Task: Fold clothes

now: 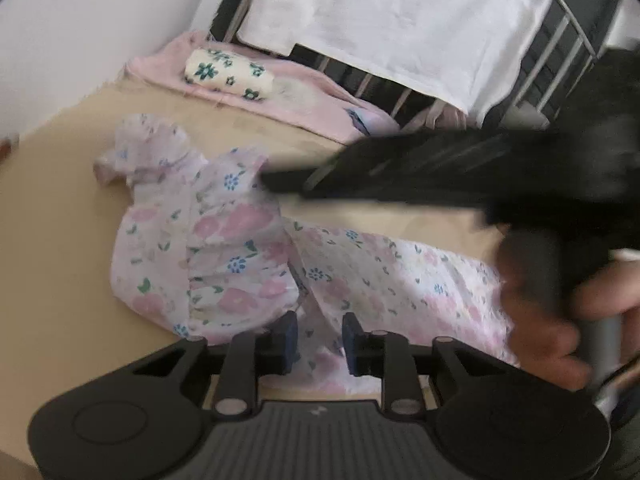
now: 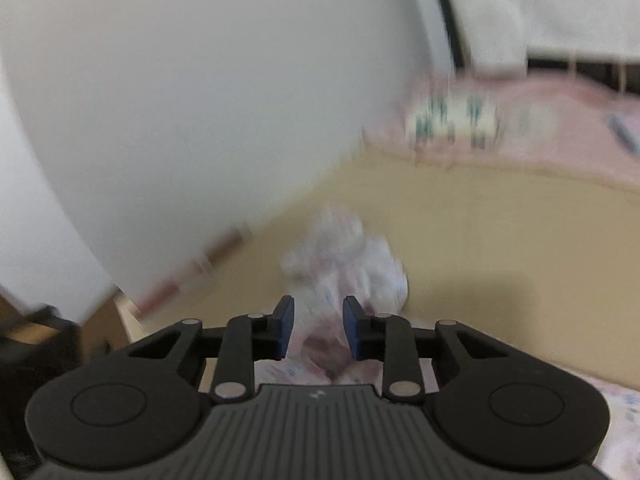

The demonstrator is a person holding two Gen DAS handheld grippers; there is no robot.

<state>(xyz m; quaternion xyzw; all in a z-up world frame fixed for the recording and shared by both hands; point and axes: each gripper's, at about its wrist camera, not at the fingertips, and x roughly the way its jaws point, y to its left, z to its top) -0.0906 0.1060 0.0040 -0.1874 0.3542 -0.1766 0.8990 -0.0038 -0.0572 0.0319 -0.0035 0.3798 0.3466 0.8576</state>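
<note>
Lying crumpled on the tan table (image 1: pixel 60 240), the floral dress (image 1: pixel 208 240) needs spreading flat first. Both claws, left gripper (image 1: pixel 320 338) and right gripper (image 2: pixel 319 328), straddle fabric; whether they pinch it, I cannot tell.

Left gripper (image 1: pixel 320 338): jaws part-closed, narrow gap, blue pads (image 1: pixel 289 336) either side of a fold of floral garment (image 1: pixel 208 248) near the table's (image 1: pixel 56 216) near edge; can't tell if the pads actually press the cloth. Right gripper (image 2: pixel 319 328): same narrow gap, garment fabric between the pads, contact unclear, view blurred. In the left wrist view the right gripper comes in from the right edge, tips at the garment's upper part, the person's hand (image 1: pixel 560 320) wrapped around its handle.
</note>
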